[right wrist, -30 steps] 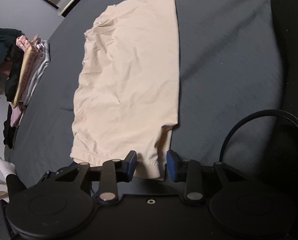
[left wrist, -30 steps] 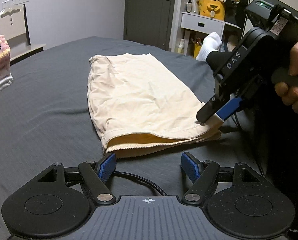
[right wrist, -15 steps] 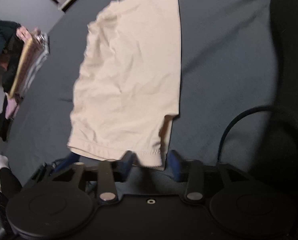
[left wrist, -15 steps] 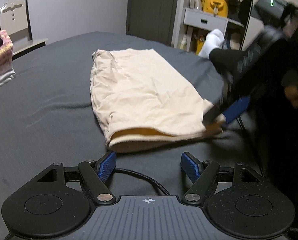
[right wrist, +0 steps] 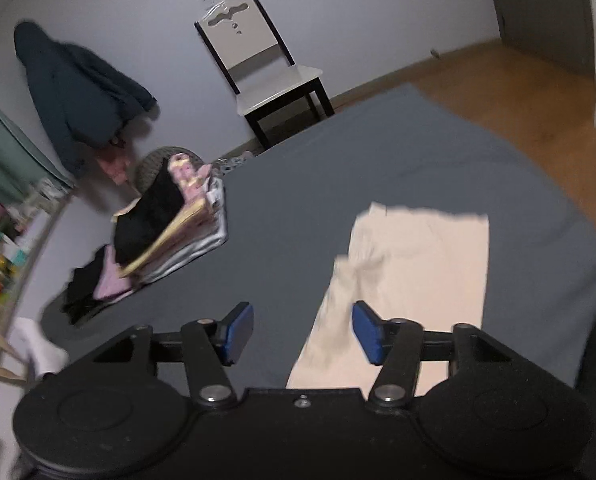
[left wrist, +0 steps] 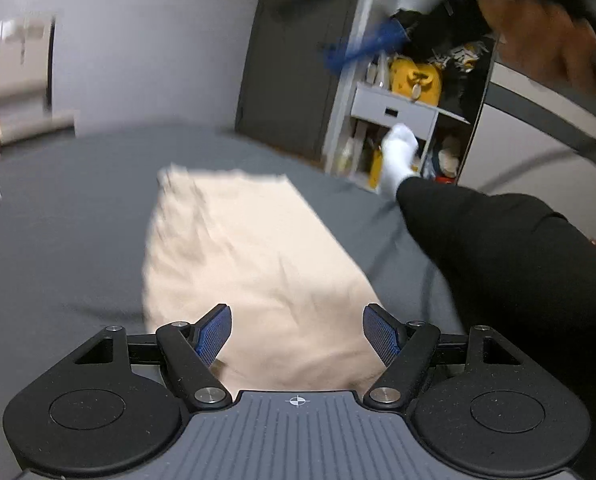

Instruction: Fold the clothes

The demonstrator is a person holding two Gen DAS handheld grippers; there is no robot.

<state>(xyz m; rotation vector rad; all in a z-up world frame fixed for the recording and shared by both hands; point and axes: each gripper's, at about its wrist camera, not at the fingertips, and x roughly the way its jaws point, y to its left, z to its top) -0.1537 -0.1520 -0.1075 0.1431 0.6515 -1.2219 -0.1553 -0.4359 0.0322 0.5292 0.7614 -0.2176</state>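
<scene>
Grey bedding (left wrist: 70, 240) is filling the room's middle. Directly ahead of the left gripper (left wrist: 298, 334), jaws spread wide and empty, the cream garment (left wrist: 250, 264) is lying flat, stretching lengthwise away from it. Raised higher, the right gripper (right wrist: 302, 334), also gaping and empty, is hanging farther off, so the left looks nearer.

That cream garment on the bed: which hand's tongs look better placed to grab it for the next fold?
Probably the left. The left tongs are open and low, with the cream garment between the fingers. The right tongs are open too, but lifted high above the bed and off to the garment's side.
</scene>
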